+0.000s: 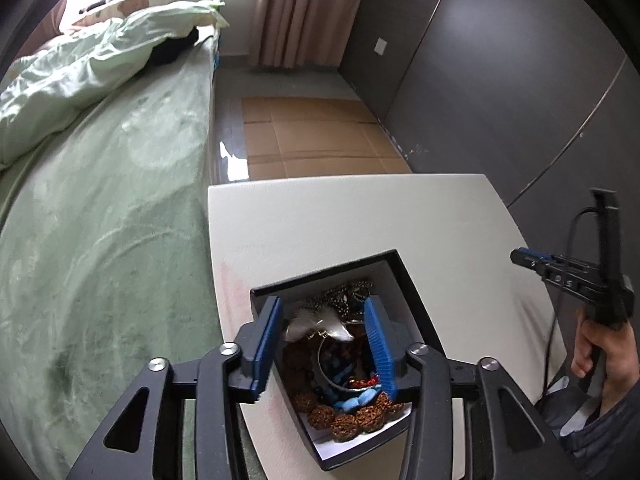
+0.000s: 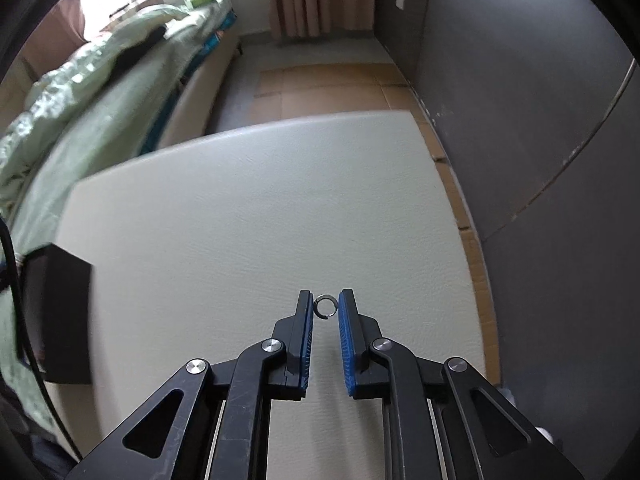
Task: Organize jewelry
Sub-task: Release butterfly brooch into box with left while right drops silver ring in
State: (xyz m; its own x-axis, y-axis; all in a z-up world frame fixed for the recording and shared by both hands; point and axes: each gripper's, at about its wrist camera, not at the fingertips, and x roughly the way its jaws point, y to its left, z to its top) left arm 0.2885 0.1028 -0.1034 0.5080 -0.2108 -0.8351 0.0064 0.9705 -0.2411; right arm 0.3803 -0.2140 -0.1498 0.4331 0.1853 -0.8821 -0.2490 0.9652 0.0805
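One small metal ring (image 2: 325, 306) sits pinched between the tips of the right gripper (image 2: 324, 308), well clear of the black jewelry box (image 1: 394, 280). Gripped so near the tips, it could pop free onto the white table (image 2: 240, 220). Over the box, the left gripper (image 1: 326, 344) is spread wide, grasping nothing, its fingers straddling the feather piece (image 1: 320, 326) and beads (image 1: 344, 420).

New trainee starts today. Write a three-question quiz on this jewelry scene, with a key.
1. True or false: the right gripper holds a small metal ring between its fingertips.
2. Where is the beaded bracelet? A) on the bed B) inside the black box C) on the floor
3. Fill in: the left gripper hangs open over the ____.

Key
1. True; the ring sits pinched at the fingertips, above the white table.
2. B; it lies in the box with a white feather and other pieces.
3. Box.
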